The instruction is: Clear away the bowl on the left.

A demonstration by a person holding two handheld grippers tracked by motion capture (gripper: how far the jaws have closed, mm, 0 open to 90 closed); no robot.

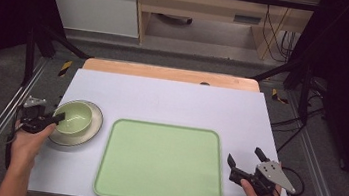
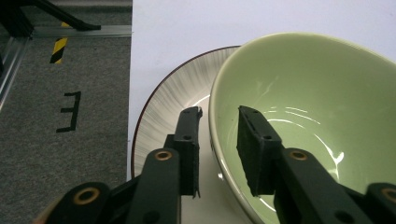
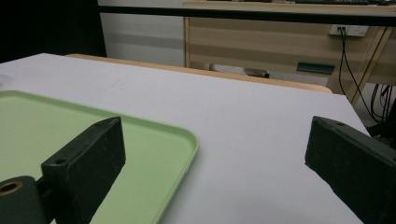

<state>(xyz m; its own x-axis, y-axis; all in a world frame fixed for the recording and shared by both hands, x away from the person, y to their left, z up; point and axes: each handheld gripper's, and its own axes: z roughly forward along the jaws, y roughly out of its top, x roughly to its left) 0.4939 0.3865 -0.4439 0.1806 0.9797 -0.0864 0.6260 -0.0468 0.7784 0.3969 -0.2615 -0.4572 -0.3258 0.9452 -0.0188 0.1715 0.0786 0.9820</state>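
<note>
Left gripper [image 2: 217, 116] straddles green bowl [image 2: 317, 112] rim, narrowly parted.
Right gripper [image 1: 245, 157] gapes at four o'clock beside tray [image 1: 162, 163]; white table [image 1: 172, 100].

The pale green glazed ceramic bowl [image 2: 317, 116] shines glossy and smooth. The green plastic tray [image 1: 162, 163] and white surface [image 1: 172, 102] look matt.

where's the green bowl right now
In the high view, the glossy pale green bowl sits on a striped round plate at the table's left, beside the green tray.
</note>
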